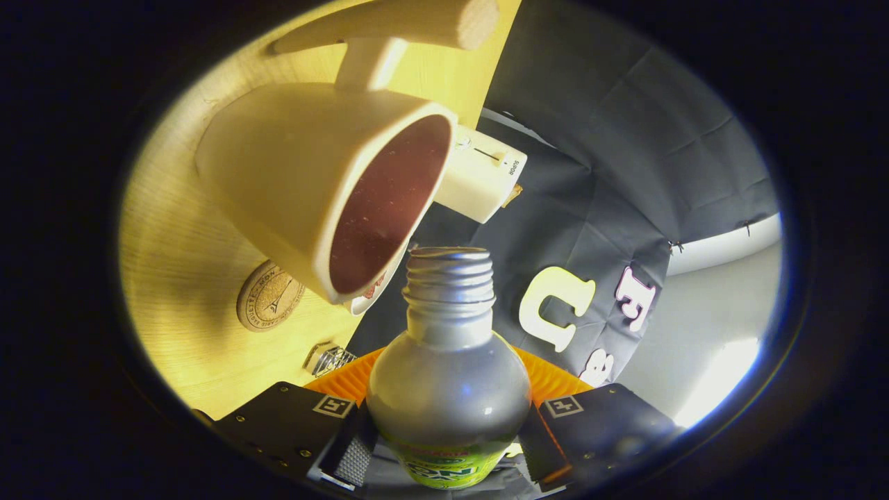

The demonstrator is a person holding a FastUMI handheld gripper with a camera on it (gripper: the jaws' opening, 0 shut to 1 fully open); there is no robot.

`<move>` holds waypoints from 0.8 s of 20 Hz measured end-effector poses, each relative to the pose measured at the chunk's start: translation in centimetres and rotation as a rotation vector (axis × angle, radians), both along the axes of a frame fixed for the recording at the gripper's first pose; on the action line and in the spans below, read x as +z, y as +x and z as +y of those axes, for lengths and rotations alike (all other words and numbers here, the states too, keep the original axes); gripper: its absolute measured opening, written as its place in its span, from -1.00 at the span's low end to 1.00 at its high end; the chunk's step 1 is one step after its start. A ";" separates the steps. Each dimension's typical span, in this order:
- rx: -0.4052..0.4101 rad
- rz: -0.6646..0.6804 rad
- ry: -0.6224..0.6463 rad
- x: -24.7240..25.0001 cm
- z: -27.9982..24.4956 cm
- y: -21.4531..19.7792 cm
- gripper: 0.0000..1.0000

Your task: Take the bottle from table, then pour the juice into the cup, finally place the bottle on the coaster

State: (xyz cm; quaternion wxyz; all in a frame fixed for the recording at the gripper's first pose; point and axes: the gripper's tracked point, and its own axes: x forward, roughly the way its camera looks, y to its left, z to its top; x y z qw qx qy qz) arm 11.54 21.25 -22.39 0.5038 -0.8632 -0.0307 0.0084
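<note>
My gripper (448, 437) is shut on a silver bottle (448, 375) with a green label, one finger pressing each side of its body. The bottle is rolled far over onto its side, so the table stands almost on edge in my view. Its open threaded mouth (449, 258) sits right at the rim of a cream cup (305, 180) with a dark red inside. The cup stands on a white saucer (371, 295). A round cork coaster (269, 296) lies on the wooden table (173, 257) beside the cup, beyond my fingers.
A white box-shaped device (483, 182) sits behind the cup. A pale wooden handle (389, 28) reaches out past the cup. A small clear faceted object (330, 360) lies on the table near my fingers. Black cloth hangs beyond the table's edge.
</note>
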 end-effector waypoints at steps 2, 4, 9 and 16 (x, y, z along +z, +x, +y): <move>0.001 0.002 0.036 -0.2 -0.1 0.0 0.67; 0.003 -0.001 0.080 -0.3 -0.3 -0.2 0.67; 0.015 -0.037 0.177 0.0 -0.8 -0.8 0.67; 0.019 -0.078 0.403 1.5 -1.6 -0.4 0.66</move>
